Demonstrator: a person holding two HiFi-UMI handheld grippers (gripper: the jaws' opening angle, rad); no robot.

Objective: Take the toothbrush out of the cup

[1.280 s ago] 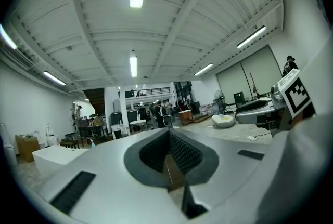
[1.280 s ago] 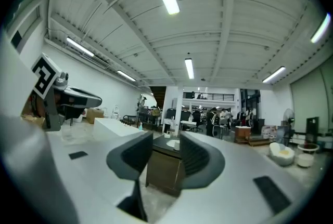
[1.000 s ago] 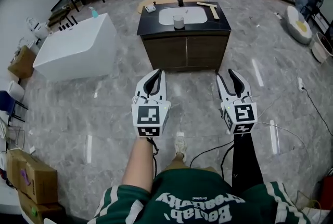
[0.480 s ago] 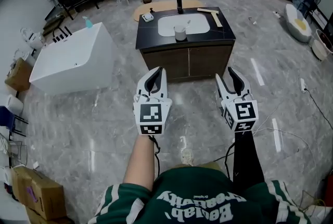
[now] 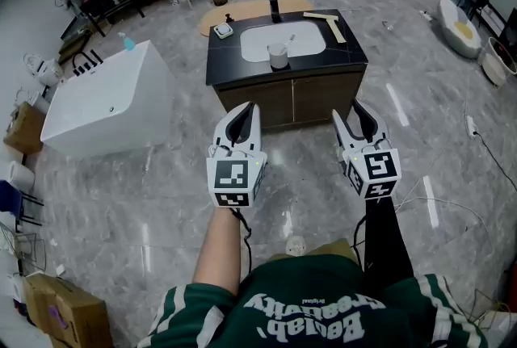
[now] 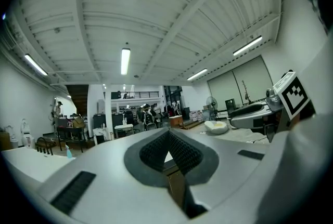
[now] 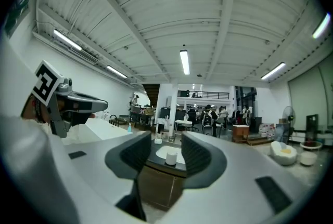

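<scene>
A white cup [image 5: 278,56] with a toothbrush [image 5: 287,41] leaning out of it stands at the front rim of the sink on a black-topped vanity [image 5: 351,48], across the floor from me. Both grippers are held level in front of my body, well short of the vanity. My left gripper [image 5: 245,114] has its jaws together with nothing in them; in the left gripper view [image 6: 169,132] the pads meet at the tips. My right gripper [image 5: 354,114] is open and empty. In the right gripper view [image 7: 166,139] the distant cup [image 7: 170,158] shows between the jaws.
A white bathtub [image 5: 105,100] stands to the left of the vanity. On the vanity top are a black faucet [image 5: 276,7], a soap dish [image 5: 223,31] and a wooden piece [image 5: 327,22]. Cables [image 5: 452,209] trail over the marble floor at right. Cardboard boxes [image 5: 65,310] sit at lower left.
I have walked forward: the vanity and bathtub look nearer and larger. Both grippers stay side by side ahead of me, the left shut and the right open.
</scene>
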